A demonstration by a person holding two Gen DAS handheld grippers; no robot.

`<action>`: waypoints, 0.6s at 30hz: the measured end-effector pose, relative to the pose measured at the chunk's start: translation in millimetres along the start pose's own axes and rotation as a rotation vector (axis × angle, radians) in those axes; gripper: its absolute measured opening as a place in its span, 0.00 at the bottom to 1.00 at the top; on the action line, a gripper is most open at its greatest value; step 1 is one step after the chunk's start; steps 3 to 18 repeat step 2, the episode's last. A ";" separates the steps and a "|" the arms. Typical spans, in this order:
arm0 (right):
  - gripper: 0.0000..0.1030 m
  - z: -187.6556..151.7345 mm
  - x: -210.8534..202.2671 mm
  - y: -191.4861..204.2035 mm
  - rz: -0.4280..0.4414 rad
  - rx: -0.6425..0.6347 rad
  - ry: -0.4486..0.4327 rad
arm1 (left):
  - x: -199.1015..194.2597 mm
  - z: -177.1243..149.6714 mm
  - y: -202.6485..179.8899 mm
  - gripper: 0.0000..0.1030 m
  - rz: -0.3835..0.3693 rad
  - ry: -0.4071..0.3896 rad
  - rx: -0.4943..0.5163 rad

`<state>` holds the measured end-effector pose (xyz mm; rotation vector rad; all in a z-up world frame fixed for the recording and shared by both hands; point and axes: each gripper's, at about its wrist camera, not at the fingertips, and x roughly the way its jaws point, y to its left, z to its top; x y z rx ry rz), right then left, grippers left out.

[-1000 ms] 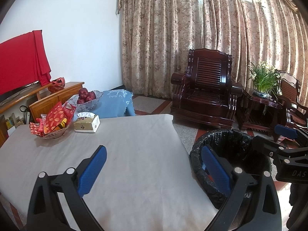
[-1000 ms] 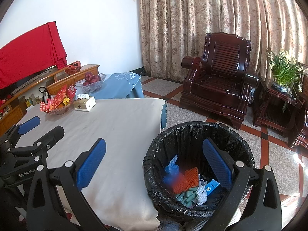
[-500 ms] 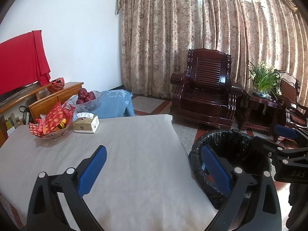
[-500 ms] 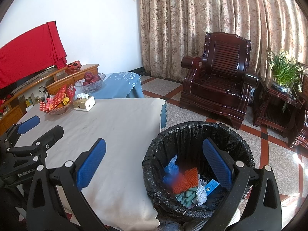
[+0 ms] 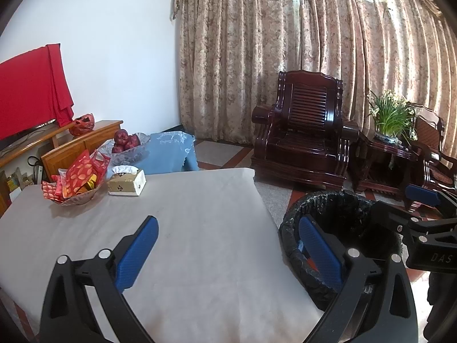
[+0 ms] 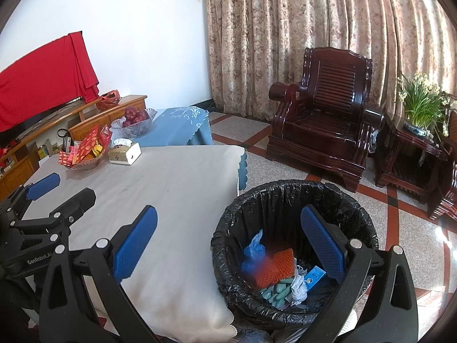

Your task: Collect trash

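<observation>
Left wrist view: The left hand-held gripper (image 5: 228, 245) is spread wide, with nothing between its blue pads. It is positioned over the near part of the bench (image 5: 200, 228), which is covered by a pale cloth. The trash bin (image 5: 337, 228), lined with a black bag, stands on the floor just beside the bench's right edge. At the far left corner of the bench stand a glass bowl of red packets (image 5: 77, 183) and, just beside it, a tissue box (image 5: 127, 183). A bowl of red fruit (image 5: 125, 145) sits behind them on a blue-covered surface. The right hand-held gripper (image 5: 400, 203) enters from the right, above the bin's far rim.

Right wrist view: The right hand-held gripper (image 6: 228, 245) is likewise spread apart and empty. Its right pad is seen over the bin opening, its left pad over the bench edge. Inside the trash bin (image 6: 285, 200) lies the collected trash (image 6: 274, 268): a blue bag, an orange mesh piece, crumpled white paper, pale green pieces and a small blue carton. The left hand-held gripper (image 6: 62, 191) is at the left, over the bench, its fingers apart.
</observation>
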<state>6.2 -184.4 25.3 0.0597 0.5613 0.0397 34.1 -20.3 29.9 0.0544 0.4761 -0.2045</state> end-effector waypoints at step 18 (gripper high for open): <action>0.95 -0.8 0.5 0.8 0.000 0.000 0.001 | 0.1 -0.5 -0.6 0.94 0.000 0.000 0.000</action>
